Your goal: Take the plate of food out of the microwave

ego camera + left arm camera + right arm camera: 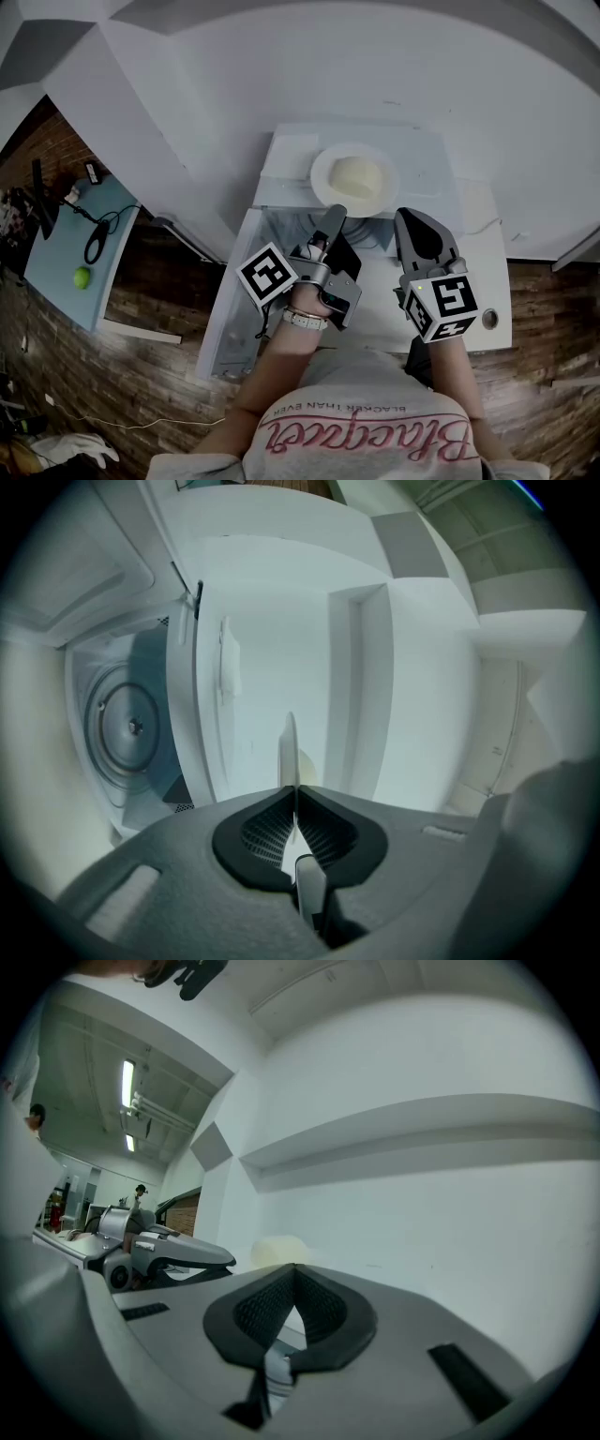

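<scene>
Plate (354,178) over white microwave (422,155) (wood floor (159,347)).

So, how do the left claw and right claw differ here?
The left claw grips the plate's rim; the right claw is shut on nothing visible. The left claw reaches the plate's near edge; the right claw lies beside its right edge. Both are closed.
</scene>
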Demonstrator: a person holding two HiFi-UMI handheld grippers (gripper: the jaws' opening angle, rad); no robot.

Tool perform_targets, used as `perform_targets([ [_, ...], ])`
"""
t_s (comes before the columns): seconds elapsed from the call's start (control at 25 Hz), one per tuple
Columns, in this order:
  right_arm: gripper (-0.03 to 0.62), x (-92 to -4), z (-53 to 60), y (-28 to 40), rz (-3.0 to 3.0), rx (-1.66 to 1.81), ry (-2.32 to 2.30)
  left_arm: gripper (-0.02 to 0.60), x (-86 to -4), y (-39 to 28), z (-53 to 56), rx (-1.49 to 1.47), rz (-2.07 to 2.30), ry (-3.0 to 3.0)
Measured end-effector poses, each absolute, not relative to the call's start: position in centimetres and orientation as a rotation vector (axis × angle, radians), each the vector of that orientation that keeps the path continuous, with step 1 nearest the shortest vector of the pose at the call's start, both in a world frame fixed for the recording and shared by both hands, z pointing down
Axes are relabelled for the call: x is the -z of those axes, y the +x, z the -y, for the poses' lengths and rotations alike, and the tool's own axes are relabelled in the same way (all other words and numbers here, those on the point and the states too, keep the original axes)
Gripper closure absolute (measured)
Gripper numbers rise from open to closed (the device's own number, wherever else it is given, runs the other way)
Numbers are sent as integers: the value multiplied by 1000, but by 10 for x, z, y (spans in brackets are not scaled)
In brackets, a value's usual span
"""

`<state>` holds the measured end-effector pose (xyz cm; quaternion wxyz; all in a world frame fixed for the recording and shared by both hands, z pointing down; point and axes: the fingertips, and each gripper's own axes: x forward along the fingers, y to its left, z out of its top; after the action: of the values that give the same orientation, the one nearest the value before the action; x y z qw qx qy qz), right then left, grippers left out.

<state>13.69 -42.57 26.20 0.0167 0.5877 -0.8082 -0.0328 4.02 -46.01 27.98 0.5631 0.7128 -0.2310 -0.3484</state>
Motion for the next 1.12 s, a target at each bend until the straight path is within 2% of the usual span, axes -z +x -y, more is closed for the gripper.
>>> perform_targets([
  [1.12,583,-241,409,146,2479,202,1912,568,-263,59,443,788,497,1728],
])
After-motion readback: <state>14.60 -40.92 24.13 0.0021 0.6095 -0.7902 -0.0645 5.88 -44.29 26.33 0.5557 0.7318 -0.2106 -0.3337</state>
